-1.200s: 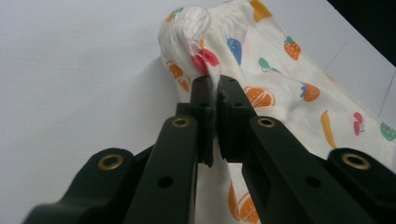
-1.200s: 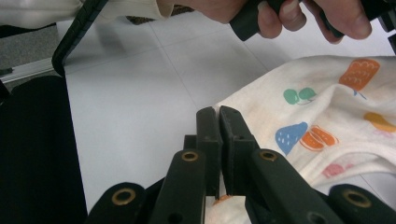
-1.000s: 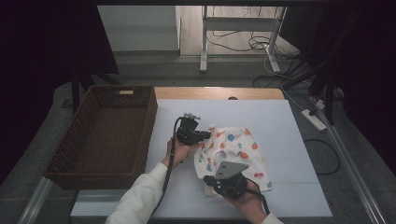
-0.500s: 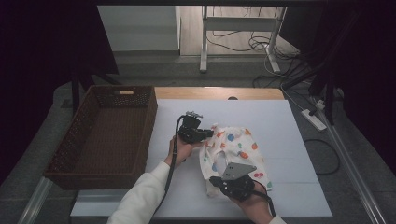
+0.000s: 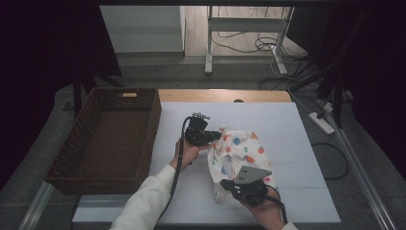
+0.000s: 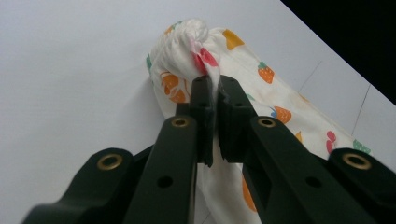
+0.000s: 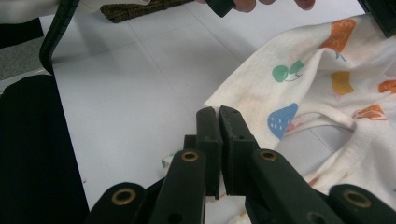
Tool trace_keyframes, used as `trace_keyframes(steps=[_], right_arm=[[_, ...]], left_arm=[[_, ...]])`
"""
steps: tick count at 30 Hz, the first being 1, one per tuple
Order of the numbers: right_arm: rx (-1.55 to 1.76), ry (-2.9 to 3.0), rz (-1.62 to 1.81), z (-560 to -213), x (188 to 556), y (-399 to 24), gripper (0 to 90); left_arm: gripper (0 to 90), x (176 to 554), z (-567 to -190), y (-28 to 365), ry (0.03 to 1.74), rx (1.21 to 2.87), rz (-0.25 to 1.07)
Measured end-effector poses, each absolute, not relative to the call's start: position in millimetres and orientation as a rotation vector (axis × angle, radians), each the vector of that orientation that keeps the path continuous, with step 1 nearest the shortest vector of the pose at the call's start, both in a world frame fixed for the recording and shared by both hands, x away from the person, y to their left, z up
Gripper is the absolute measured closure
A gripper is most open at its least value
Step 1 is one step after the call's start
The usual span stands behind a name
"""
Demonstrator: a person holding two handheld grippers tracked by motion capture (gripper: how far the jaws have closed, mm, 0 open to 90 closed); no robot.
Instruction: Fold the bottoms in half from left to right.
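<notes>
Left tool (image 6: pixel 212 100) is clamped on a bunched fold of the fruit-print garment (image 5: pixel 239 153), which lies on the white desk (image 5: pixel 297 139) right of the wicker basket (image 5: pixel 110 139); right tool (image 7: pixel 218 116) pinches the garment's near edge.

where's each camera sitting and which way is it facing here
High view: fixed above the person's side, facing forward and down on the white table, brown wicker basket and white fruit-print cotton garment; both hands and a white sleeve show.
Left gripper view: rides on the left tongs, looking along black jaws pinching a bunched fold of the garment.
Right gripper view: rides on the right tongs, jaws together over the garment's edge; the other hand's fingertips show at the top.
All three share the garment and table.
</notes>
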State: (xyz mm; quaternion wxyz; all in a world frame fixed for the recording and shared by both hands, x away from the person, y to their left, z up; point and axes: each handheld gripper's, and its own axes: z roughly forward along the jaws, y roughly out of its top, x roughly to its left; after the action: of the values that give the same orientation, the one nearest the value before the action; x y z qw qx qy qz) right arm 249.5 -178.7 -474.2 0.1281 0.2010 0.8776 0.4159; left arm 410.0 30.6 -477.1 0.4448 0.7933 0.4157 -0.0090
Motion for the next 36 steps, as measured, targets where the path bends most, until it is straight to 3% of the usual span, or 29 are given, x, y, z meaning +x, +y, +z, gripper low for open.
trace_keyframes(steps=[36], right_arm=[[0.654,2.464,1.216,-463.2,239.7,-218.9,86.7]], left_arm=[[85.3,410.9,-467.0,15.5,0.996,1.953,-0.024]])
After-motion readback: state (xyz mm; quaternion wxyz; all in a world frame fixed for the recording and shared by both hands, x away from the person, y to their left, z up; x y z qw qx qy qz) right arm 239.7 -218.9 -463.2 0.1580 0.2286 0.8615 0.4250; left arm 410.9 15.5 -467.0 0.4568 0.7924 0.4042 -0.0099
